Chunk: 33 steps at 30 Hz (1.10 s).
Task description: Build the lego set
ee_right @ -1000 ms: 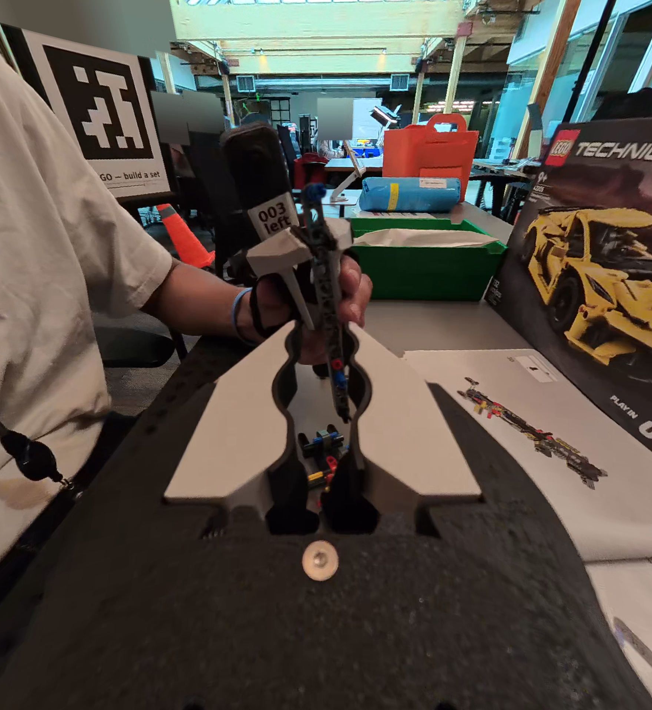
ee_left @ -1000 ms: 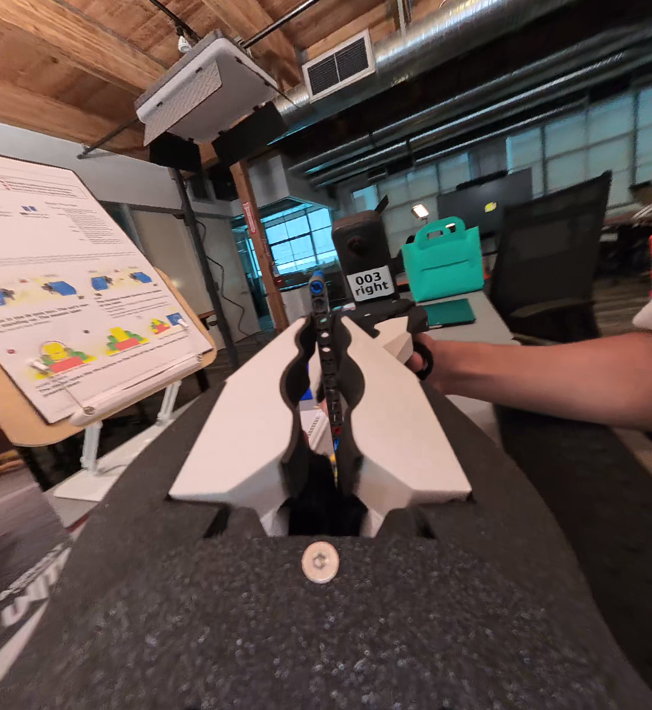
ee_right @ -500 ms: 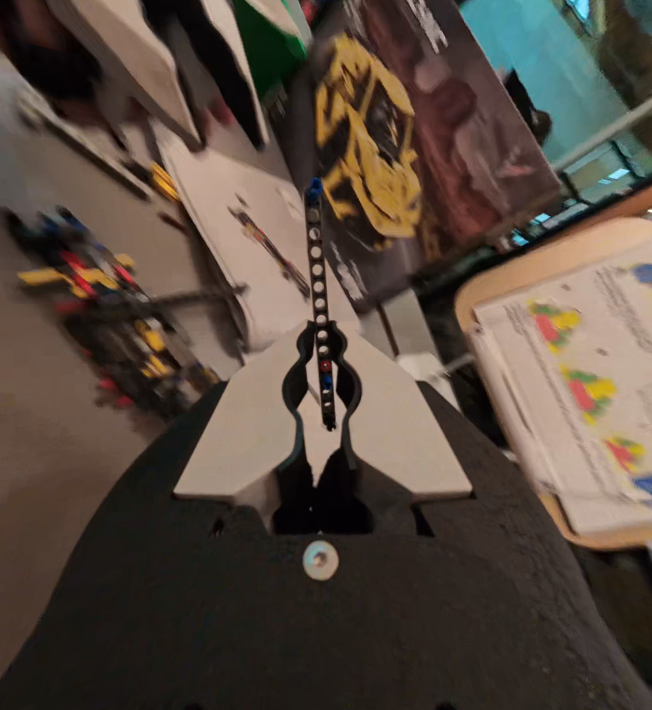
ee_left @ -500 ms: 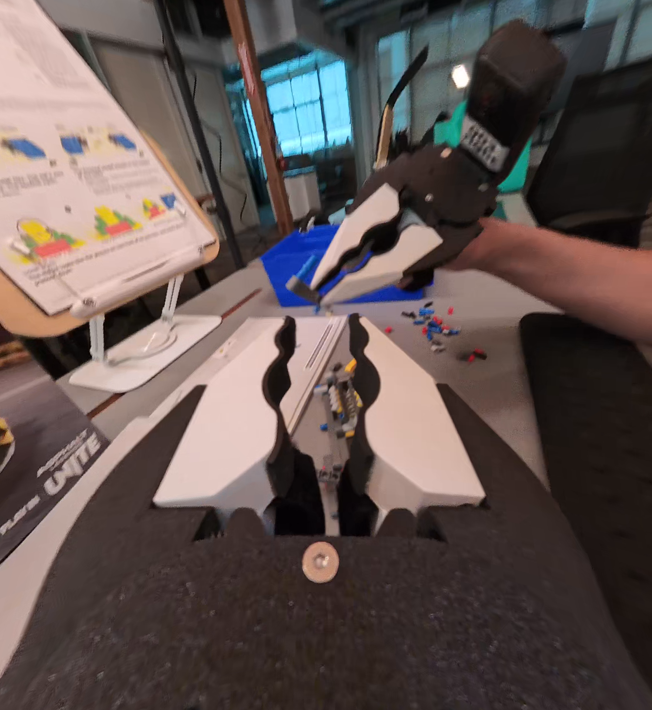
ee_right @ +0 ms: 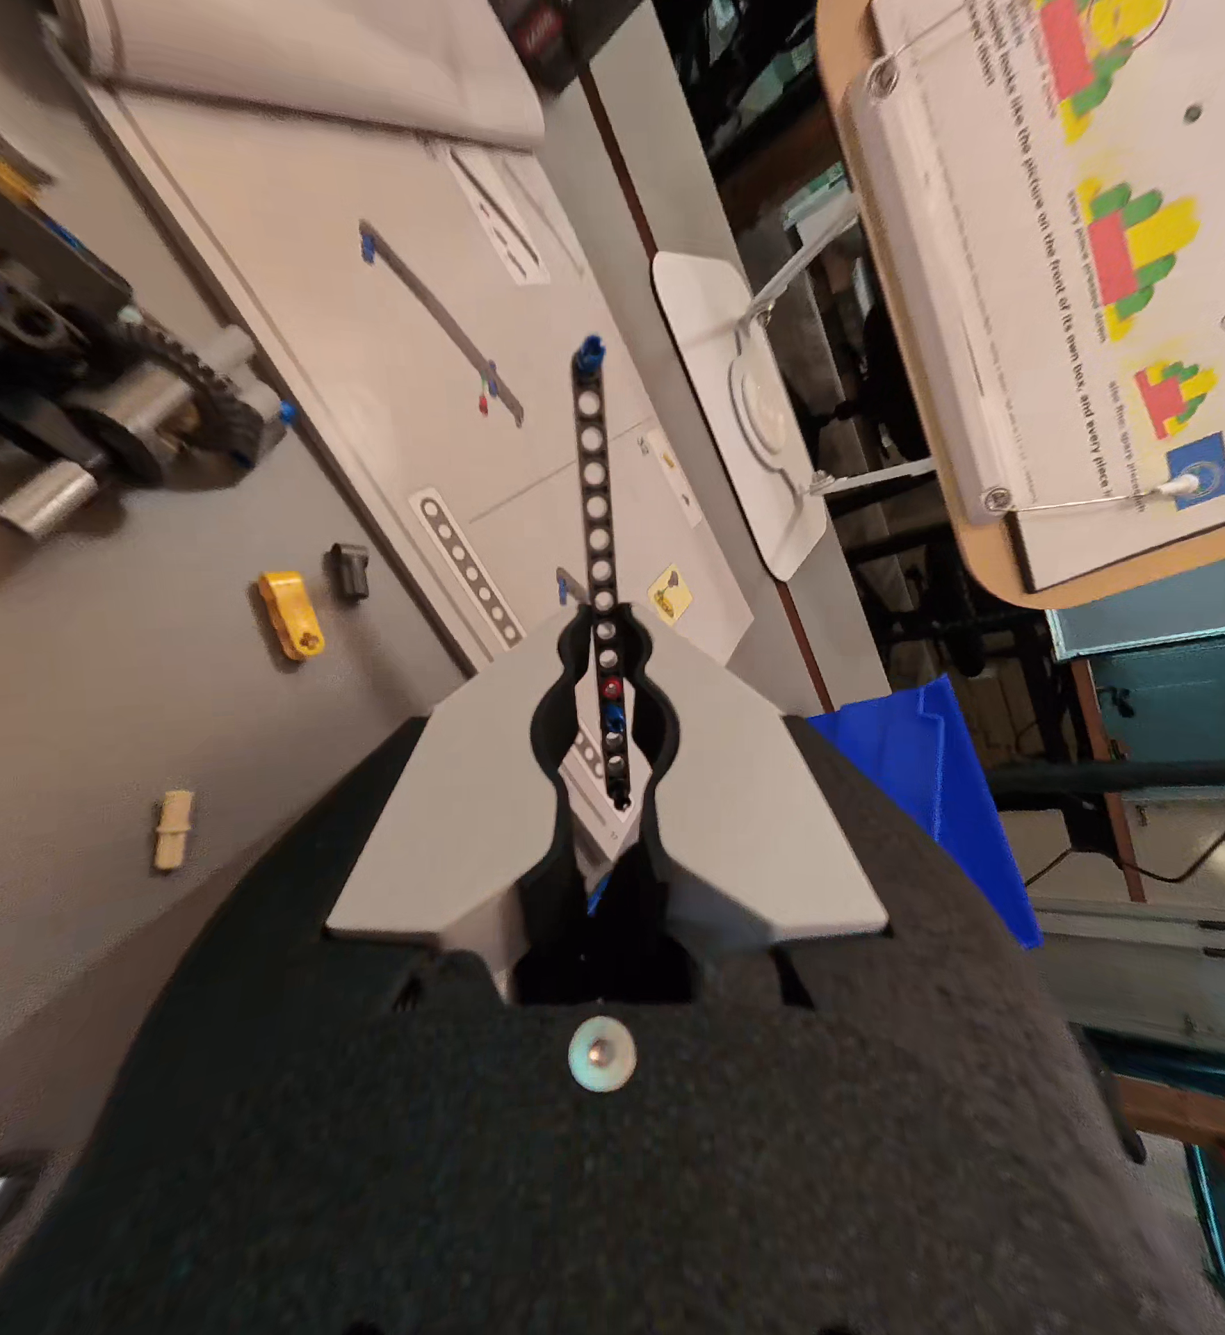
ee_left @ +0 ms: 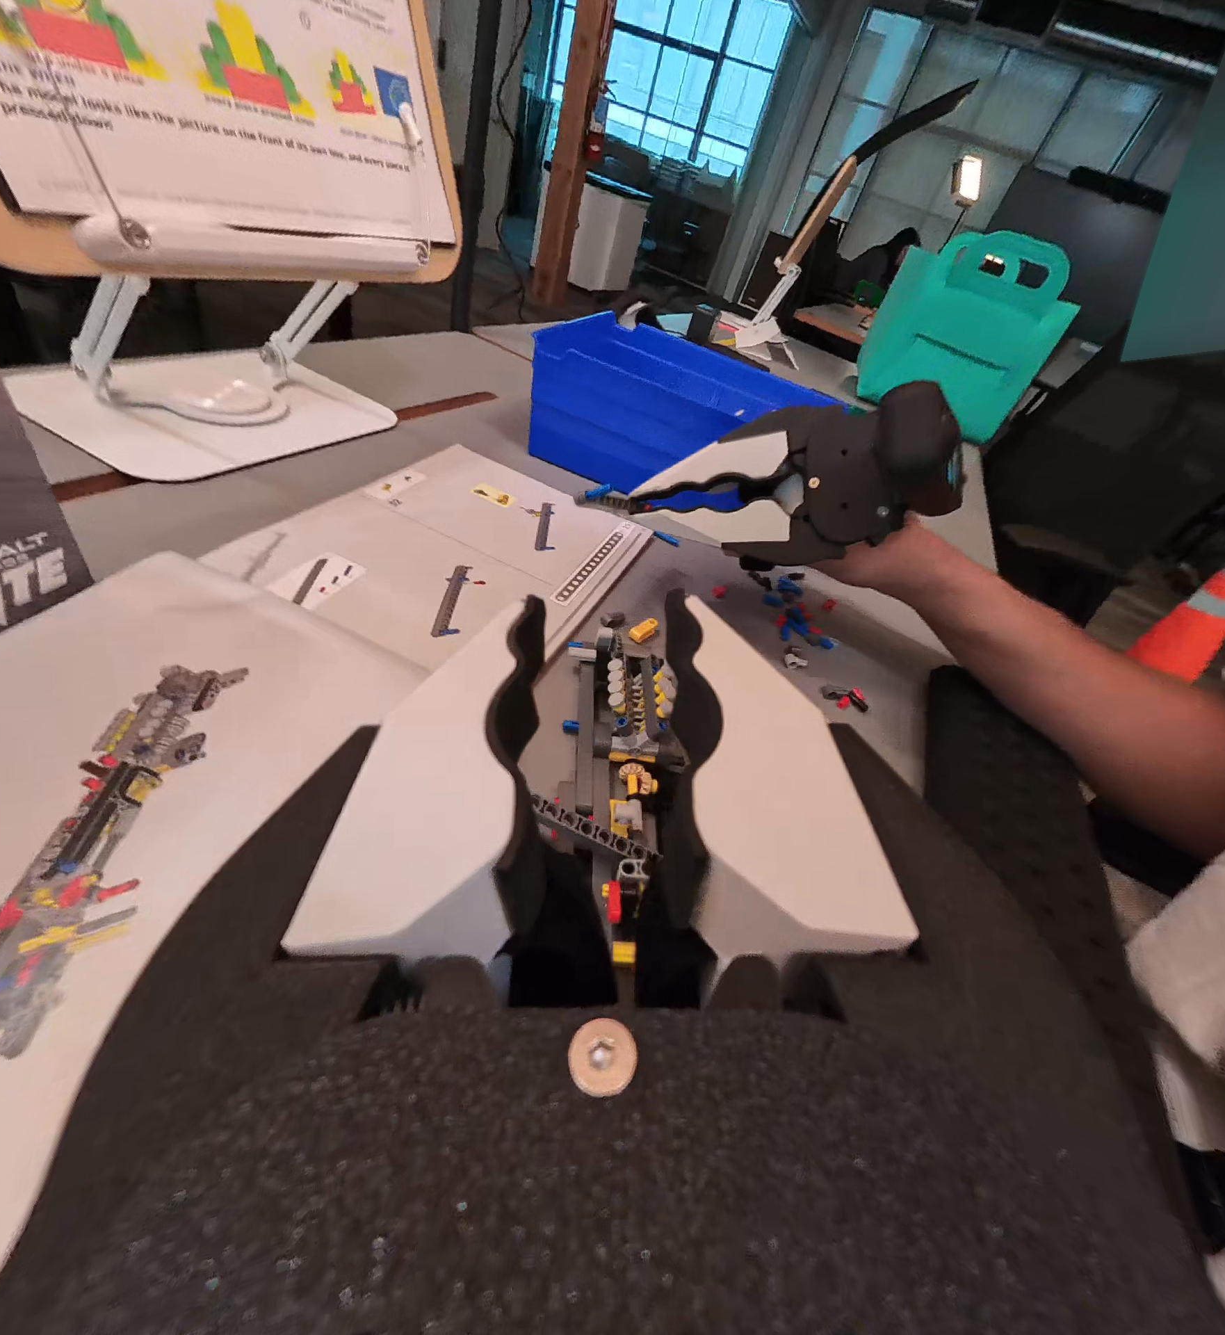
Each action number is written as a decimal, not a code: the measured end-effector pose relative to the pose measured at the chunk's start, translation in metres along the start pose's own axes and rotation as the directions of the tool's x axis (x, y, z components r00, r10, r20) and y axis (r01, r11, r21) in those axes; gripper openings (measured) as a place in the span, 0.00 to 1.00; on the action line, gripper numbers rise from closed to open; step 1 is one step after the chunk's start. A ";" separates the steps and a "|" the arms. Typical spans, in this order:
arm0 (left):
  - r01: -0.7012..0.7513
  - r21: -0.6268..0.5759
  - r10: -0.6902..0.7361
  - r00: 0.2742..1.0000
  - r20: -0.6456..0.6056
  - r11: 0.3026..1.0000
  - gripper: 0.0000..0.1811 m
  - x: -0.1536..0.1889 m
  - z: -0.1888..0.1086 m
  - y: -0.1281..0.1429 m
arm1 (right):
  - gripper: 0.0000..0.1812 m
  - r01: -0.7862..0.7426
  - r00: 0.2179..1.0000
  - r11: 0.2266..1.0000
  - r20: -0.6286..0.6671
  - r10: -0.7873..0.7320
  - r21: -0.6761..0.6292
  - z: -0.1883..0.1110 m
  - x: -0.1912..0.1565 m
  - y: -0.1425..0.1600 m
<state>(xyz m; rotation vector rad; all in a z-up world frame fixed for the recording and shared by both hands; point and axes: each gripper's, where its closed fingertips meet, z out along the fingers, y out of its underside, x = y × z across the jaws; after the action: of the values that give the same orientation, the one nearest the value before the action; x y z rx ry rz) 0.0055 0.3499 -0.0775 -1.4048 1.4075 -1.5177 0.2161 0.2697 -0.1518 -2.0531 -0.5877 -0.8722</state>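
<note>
Above chassis [ee_left: 620, 758]: left tongs [ee_left: 604, 614] agape; right tongs [ee_right: 606, 614] pinching beam [ee_right: 597, 520].

Lego beam held aloft, half-built model on the table

A long black beam [ee_right: 599, 534] with a row of holes, blue pin at its far tip, red and blue pins lower, runs up frame centre. The grey, yellow and black model [ee_left: 620, 751] lies lengthwise at centre frame.

Model [ee_left: 620, 758] on bench [ee_left: 234, 498], right of instruction booklet [ee_left: 393, 571]; bin [ee_left: 638, 404] behind; loose pieces [ee_left: 797, 621] to bin's front.
</note>
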 end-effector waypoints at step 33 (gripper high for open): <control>-0.169 -0.095 0.163 0.984 -0.069 0.981 0.11 0.021 0.002 0.015 | 0.04 0.424 0.899 0.811 -0.296 -0.323 0.402 -0.066 -0.033 -0.123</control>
<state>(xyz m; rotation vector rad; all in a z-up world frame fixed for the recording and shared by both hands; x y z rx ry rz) -0.0008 0.3262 -0.0857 -1.2735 1.6161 -1.4100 0.0887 0.2817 -0.0871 -1.4096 -0.9994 -1.0487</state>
